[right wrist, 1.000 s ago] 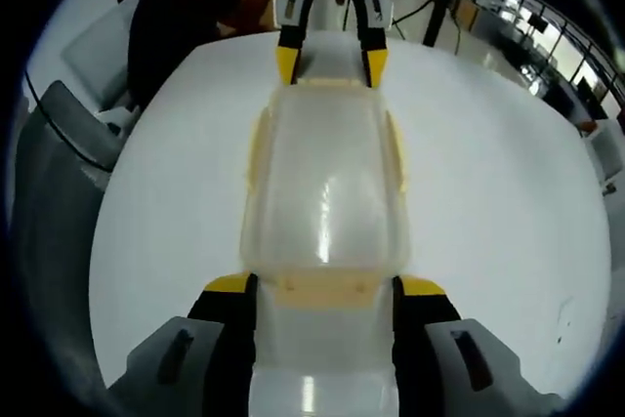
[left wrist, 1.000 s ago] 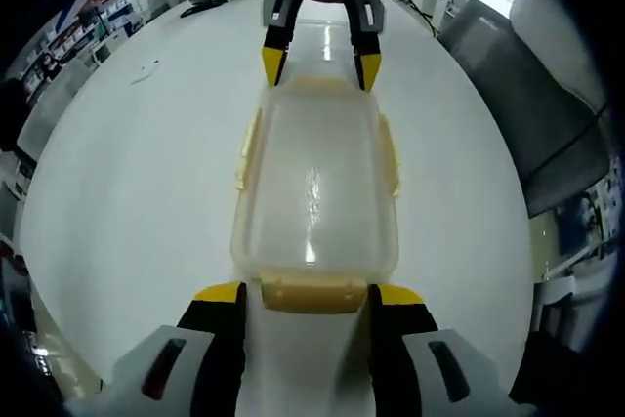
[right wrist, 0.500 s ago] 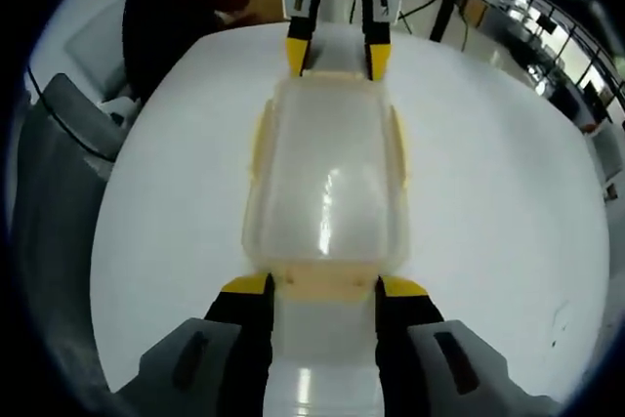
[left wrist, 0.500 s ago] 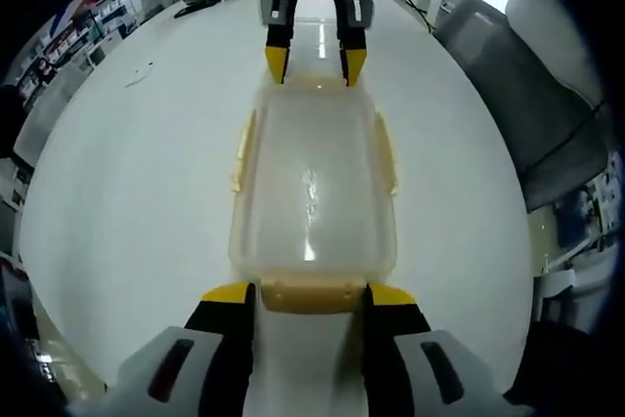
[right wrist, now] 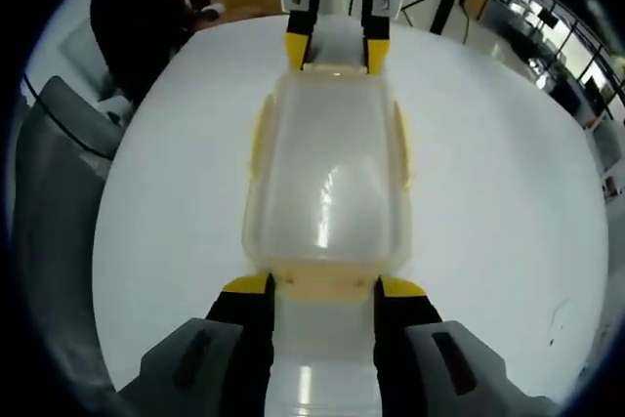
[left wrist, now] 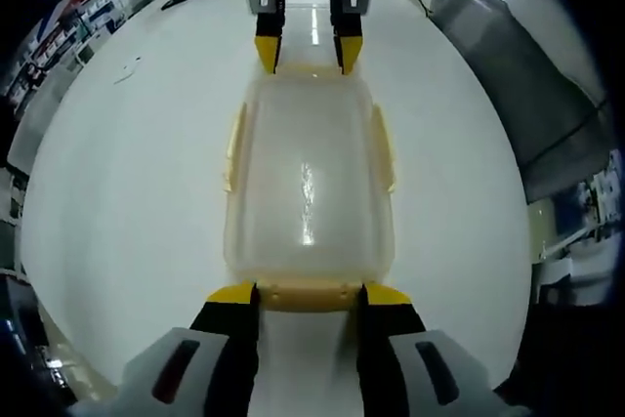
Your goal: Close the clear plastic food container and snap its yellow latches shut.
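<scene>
The clear plastic container is seen lying on the white table, lid on. At each short end a yellow latch is flanked by jaws: the left gripper and the right gripper are held open, gripping nothing. The box is probably light, thin and slippery, so only the stiff latches should be pressed.

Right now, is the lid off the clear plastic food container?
No, the lid sits on the clear plastic food container, resting on the white round table.
</scene>
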The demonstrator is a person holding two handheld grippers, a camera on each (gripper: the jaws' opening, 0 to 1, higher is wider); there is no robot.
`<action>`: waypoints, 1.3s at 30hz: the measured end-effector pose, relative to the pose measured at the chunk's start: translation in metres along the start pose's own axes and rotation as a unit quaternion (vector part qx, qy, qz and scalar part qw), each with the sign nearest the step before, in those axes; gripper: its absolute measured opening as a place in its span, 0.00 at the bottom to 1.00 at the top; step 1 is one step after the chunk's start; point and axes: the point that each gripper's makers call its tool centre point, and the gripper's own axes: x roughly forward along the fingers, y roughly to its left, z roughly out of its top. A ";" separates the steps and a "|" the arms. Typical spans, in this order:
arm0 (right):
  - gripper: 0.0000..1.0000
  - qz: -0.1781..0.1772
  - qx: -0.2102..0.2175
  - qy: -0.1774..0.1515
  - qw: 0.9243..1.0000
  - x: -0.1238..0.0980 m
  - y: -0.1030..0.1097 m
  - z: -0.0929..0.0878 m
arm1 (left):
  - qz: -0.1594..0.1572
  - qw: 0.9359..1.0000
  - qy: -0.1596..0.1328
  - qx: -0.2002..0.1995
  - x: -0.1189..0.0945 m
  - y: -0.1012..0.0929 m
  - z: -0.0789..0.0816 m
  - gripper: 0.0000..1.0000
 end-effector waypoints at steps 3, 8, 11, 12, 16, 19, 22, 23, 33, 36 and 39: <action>0.36 -0.001 -0.004 0.008 1.000 -0.002 0.003 -0.001 | 0.001 1.000 0.003 -0.002 -0.001 -0.001 -0.001 0.33; 0.35 0.000 -0.015 0.017 1.000 -0.004 0.003 -0.002 | 0.002 1.000 0.010 -0.003 -0.001 -0.002 -0.001 0.32; 0.35 0.002 -0.024 0.030 0.999 -0.007 0.004 -0.001 | -0.001 1.000 0.017 -0.004 -0.006 -0.005 0.000 0.32; 0.35 0.001 -0.025 0.031 0.999 -0.010 0.004 0.000 | 0.001 1.000 0.017 -0.006 -0.011 -0.004 0.001 0.32; 0.35 -0.003 -0.030 0.034 0.999 -0.022 0.000 0.001 | 0.007 1.000 0.015 -0.012 -0.022 -0.002 0.005 0.32; 0.35 -0.003 -0.034 0.036 0.999 -0.030 0.000 0.002 | 0.008 1.000 0.019 -0.009 -0.027 -0.003 0.008 0.32; 0.35 -0.004 -0.037 0.041 0.998 -0.035 0.001 0.002 | 0.009 1.000 0.018 -0.010 -0.032 -0.004 0.012 0.32; 0.35 -0.004 -0.037 0.041 0.998 -0.038 0.002 0.003 | 0.009 1.000 0.018 -0.011 -0.034 -0.005 0.013 0.32; 0.35 0.005 -0.042 0.036 0.998 -0.070 0.006 0.017 | 0.005 1.000 0.023 -0.020 -0.066 -0.013 0.021 0.32; 0.35 0.007 -0.044 0.037 0.998 -0.079 0.008 0.019 | 0.004 1.000 0.022 -0.021 -0.074 -0.015 0.026 0.32; 0.35 0.008 -0.045 0.040 0.998 -0.088 0.009 0.019 | 0.005 1.000 0.022 -0.019 -0.081 -0.017 0.032 0.32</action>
